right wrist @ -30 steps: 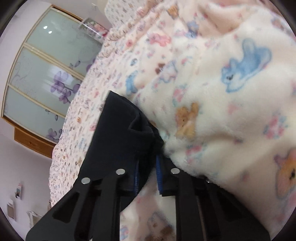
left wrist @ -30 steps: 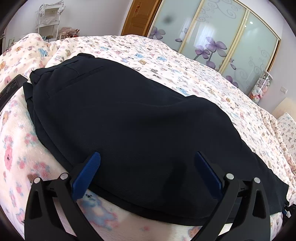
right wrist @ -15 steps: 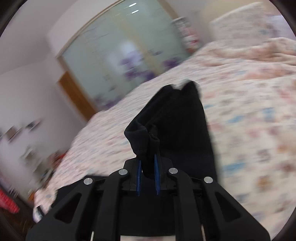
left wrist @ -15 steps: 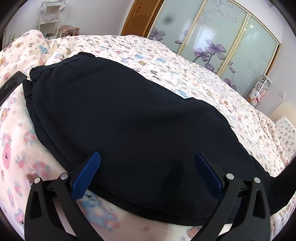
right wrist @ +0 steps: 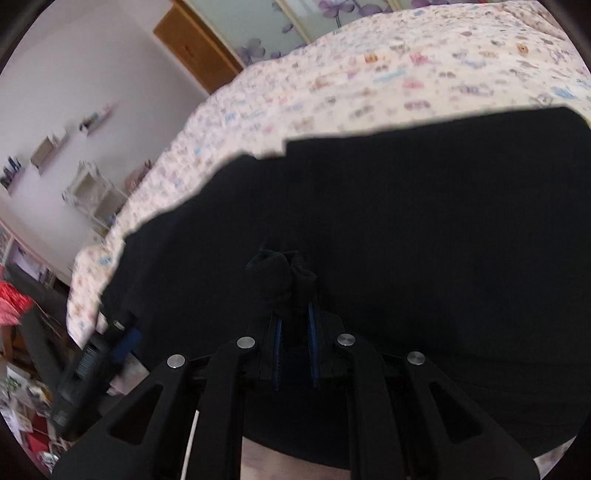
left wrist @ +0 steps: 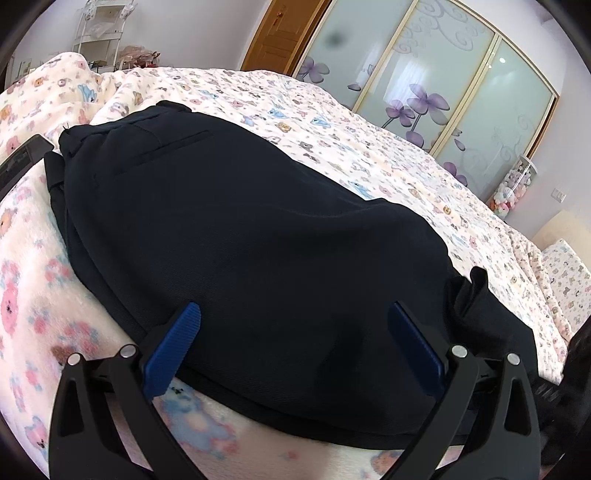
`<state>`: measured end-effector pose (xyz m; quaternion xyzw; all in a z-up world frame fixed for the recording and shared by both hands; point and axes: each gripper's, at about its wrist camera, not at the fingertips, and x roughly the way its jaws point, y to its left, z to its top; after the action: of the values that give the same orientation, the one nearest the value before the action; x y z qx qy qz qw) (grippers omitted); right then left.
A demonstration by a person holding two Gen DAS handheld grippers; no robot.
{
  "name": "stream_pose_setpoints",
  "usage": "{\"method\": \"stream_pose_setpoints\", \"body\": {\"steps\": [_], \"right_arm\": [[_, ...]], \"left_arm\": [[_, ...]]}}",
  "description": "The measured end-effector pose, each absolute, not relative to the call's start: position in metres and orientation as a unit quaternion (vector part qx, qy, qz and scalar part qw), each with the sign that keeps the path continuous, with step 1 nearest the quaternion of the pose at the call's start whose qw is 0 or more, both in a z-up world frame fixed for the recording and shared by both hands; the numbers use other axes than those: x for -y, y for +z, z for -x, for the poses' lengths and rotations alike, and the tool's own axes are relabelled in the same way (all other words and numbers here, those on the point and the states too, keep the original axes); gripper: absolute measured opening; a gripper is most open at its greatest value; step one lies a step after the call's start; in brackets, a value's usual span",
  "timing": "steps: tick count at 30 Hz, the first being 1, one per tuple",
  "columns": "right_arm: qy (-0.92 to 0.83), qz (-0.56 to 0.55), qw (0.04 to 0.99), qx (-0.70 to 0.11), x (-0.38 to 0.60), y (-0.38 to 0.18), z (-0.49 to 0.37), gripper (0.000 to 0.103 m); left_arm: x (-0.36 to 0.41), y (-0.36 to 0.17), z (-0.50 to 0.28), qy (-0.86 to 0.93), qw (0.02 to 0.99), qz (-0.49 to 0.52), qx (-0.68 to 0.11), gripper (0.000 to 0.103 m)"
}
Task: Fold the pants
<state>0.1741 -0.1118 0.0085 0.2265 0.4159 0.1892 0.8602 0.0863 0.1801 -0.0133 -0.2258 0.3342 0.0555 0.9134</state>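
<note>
Black pants (left wrist: 236, 229) lie lengthwise on the patterned bed, waistband and back pocket at the far left. My left gripper (left wrist: 295, 325) is open, its blue pads resting over the pants' near edge. My right gripper (right wrist: 295, 314) is shut on a bunched end of the pants' legs (right wrist: 284, 269) and holds it above the flat black cloth (right wrist: 406, 240). That lifted end shows at the right of the left wrist view (left wrist: 472, 291).
A fluffy blanket (left wrist: 33, 288) with bear prints covers the bed near me. A dark flat object (left wrist: 18, 162) lies at the left edge. Sliding glass wardrobe doors (left wrist: 424, 85) and a wooden door (left wrist: 280, 33) stand behind the bed. White shelves (right wrist: 92, 192) line the wall.
My right gripper has lifted the leg end off the blanket and carried it over the pants toward the waistband. The left gripper has stayed put and open.
</note>
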Motion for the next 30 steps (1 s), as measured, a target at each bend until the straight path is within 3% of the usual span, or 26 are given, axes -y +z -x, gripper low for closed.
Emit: {"method": "stream_pose_setpoints", "body": {"steps": [4, 10, 16, 18, 20, 22, 30], "right_arm": [[0.218, -0.214, 0.871, -0.385, 0.098, 0.034, -0.170, 0.012], [0.231, -0.194, 0.856, -0.419, 0.070, 0.014, -0.176, 0.012], [0.228, -0.103, 0.858, -0.449, 0.057, -0.007, -0.172, 0.014], [0.246, -0.084, 0.853, -0.454, 0.052, -0.004, -0.167, 0.025], [0.277, -0.097, 0.837, -0.463, 0.053, 0.003, -0.166, 0.060], [0.291, -0.127, 0.832, -0.455, 0.060, 0.010, -0.162, 0.071], [0.331, -0.236, 0.780, -0.476, 0.090, -0.018, -0.174, 0.070]], "left_arm": [[-0.179, -0.013, -0.087, 0.057, 0.913, 0.222, -0.336, 0.101], [-0.180, -0.013, -0.086, 0.056, 0.913, 0.226, -0.335, 0.101], [-0.181, -0.013, -0.087, 0.055, 0.913, 0.226, -0.335, 0.101], [-0.181, -0.014, -0.087, 0.055, 0.913, 0.226, -0.335, 0.101], [-0.181, -0.014, -0.087, 0.055, 0.913, 0.226, -0.335, 0.101], [-0.181, -0.014, -0.087, 0.055, 0.913, 0.226, -0.335, 0.101], [-0.191, -0.014, -0.082, 0.036, 0.912, 0.265, -0.312, 0.101]]}}
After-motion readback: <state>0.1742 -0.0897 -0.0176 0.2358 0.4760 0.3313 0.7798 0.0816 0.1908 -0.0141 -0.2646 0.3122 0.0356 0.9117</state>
